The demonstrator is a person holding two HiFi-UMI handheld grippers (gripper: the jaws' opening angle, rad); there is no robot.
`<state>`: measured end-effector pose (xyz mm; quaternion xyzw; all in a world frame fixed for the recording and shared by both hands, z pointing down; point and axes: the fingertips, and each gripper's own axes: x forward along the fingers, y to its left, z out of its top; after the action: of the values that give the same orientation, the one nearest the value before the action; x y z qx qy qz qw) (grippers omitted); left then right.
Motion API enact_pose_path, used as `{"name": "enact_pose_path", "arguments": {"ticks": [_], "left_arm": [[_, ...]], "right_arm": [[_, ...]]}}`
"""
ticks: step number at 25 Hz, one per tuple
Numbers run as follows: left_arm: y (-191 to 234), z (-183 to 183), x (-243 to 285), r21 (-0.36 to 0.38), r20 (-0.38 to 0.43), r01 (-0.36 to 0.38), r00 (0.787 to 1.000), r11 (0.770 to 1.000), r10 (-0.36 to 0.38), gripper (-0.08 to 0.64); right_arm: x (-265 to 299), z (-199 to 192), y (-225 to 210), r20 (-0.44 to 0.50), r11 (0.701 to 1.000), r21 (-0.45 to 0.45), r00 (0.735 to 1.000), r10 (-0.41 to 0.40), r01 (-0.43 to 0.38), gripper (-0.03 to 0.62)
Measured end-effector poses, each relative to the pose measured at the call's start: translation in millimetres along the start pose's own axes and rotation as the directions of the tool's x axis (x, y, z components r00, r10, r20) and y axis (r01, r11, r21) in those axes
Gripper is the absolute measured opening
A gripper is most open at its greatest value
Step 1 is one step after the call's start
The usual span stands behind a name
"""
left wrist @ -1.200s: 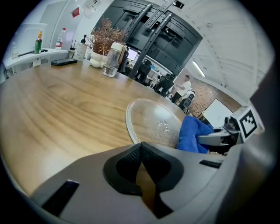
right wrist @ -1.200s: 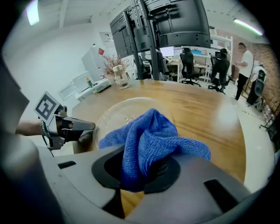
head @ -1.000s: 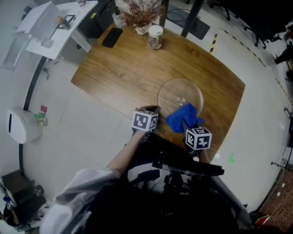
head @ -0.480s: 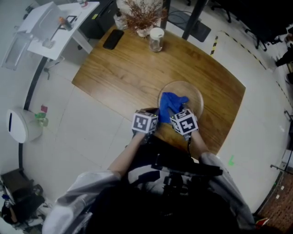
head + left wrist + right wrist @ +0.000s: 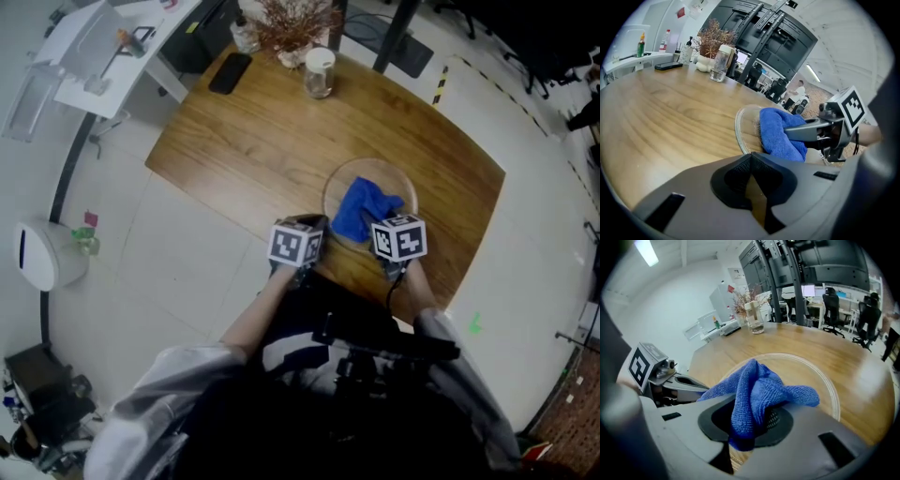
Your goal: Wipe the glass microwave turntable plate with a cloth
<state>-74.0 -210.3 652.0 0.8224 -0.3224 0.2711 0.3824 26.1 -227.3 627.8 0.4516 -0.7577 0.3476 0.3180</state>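
Note:
The clear glass turntable plate (image 5: 405, 192) lies flat on the wooden table (image 5: 262, 141), near its front edge. A blue cloth (image 5: 364, 208) rests on the plate's near half, bunched up, with my right gripper (image 5: 382, 223) shut on it. In the right gripper view the cloth (image 5: 757, 392) spills out of the jaws over the plate's rim (image 5: 827, 380). My left gripper (image 5: 314, 225) sits at the plate's left near rim (image 5: 739, 129). Its jaws (image 5: 750, 156) are shut tip to tip. I cannot tell whether they pinch the glass.
At the table's far edge stand a glass jar with a white lid (image 5: 319, 73), a vase of dried twigs (image 5: 292, 26) and a black phone (image 5: 230, 75). A white side table (image 5: 108, 52) is off to the far left. Floor lies below the front edge.
My right gripper carried the cloth from the plate's near edge onto the glass, swept left, then came back to the right. The left gripper stayed put.

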Motion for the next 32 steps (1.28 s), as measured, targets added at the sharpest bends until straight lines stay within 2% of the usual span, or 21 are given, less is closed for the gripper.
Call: {"name": "enact_pose_path", "arguments": {"ticks": [6,12,21,27,32], "left_arm": [[0,-1,-1,0.006,-0.009,0.001,1.0,1.0,-0.001,-0.003],[0,-1,0,0.006,-0.011,0.006,1.0,1.0,-0.006,-0.003],[-2,-3,-2,0.03,-0.001,0.0,1.0,1.0,0.0,-0.003],[-6,2,-7,0.079,0.066,0.003,0.998,0.997,-0.008,-0.003],[-7,-4,-3,0.165,0.07,-0.032,0.997,0.986,0.021,-0.003]], "right_arm": [[-21,-10,-33,0.029,0.992,0.111,0.998,-0.055,0.052,0.083],[-46,-32,-64,0.054,0.964,0.235,0.989,-0.14,0.124,0.083],[-63,-53,-67,0.111,0.893,0.41,0.962,-0.25,0.185,0.081],[-70,-68,-51,0.144,0.802,0.581,0.952,-0.27,0.139,0.081],[-77,-75,-41,0.178,0.786,0.607,0.944,-0.279,0.119,0.081]]}}
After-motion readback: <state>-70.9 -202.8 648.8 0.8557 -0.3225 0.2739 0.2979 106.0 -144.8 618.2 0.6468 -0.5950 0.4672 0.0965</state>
